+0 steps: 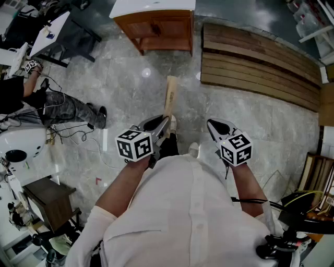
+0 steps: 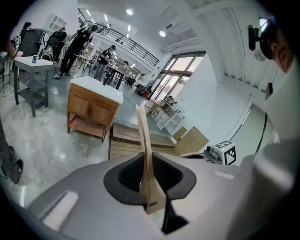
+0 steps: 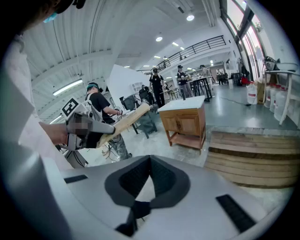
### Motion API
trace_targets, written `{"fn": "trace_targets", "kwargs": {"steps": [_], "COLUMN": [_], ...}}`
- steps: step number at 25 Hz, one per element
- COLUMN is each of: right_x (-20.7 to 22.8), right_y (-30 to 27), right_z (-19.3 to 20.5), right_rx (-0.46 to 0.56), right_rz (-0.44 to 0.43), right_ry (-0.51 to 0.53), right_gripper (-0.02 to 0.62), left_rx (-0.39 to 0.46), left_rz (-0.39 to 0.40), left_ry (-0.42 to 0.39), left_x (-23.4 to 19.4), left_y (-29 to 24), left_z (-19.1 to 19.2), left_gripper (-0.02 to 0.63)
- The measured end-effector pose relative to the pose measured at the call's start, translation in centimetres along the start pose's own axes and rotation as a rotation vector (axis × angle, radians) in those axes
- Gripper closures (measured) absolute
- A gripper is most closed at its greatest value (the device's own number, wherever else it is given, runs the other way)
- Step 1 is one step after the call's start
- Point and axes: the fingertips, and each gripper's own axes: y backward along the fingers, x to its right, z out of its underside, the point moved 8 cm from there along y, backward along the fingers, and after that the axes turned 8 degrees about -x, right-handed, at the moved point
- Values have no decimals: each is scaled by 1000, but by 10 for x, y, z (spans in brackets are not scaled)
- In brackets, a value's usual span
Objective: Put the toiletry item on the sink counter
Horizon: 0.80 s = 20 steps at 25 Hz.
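Note:
My left gripper (image 1: pixel 165 125) is shut on the crimped end of a long beige tube (image 1: pixel 170 96), which points forward and up over the floor. In the left gripper view the tube (image 2: pixel 143 133) stands edge-on between the dark pads (image 2: pixel 127 174). The sink counter (image 1: pixel 154 6), a wooden cabinet with a white top, stands ahead across the floor; it also shows in the left gripper view (image 2: pixel 96 89) and the right gripper view (image 3: pixel 183 104). My right gripper (image 1: pixel 214 125) is level with the left, shut and empty. The right gripper view shows the left gripper (image 3: pixel 82 129) with the tube (image 3: pixel 129 118).
A low wooden slat platform (image 1: pixel 261 65) lies ahead on the right, beside the cabinet. A seated person (image 1: pixel 47 104) and a white machine (image 1: pixel 21 146) are at the left, with cables on the marble floor. A small dark table (image 1: pixel 49 201) stands at lower left.

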Motion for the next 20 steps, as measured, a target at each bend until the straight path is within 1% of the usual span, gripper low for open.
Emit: {"fn": "trace_targets", "kwargs": {"steps": [4,10,14,18,20], "right_x": [13,28,37,46,56], "right_y": [-16,-58,-90,-119,-122], "right_z": [-30,-89,-120,-144,-151], "right_rx": [-18,-40,-55,-37,-33], "right_rz": [11,62,89,128,141], "right_ry": [4,11,-26,-78,-89], "right_gripper": [590,591,591,589,588], "left_rx": [4,-17,-31,-45,-41], "left_rz": [27,86,105,114,113], "left_ry": [14,-15,-43,-39,-40], "left_x": [-16,-60,-93,-127,-133], "left_y": [-11,-26,-35,-44,-55], "left_z": [-32,-92,-132,-166,-179], "left_gripper": [551,551,551,551,551]}}
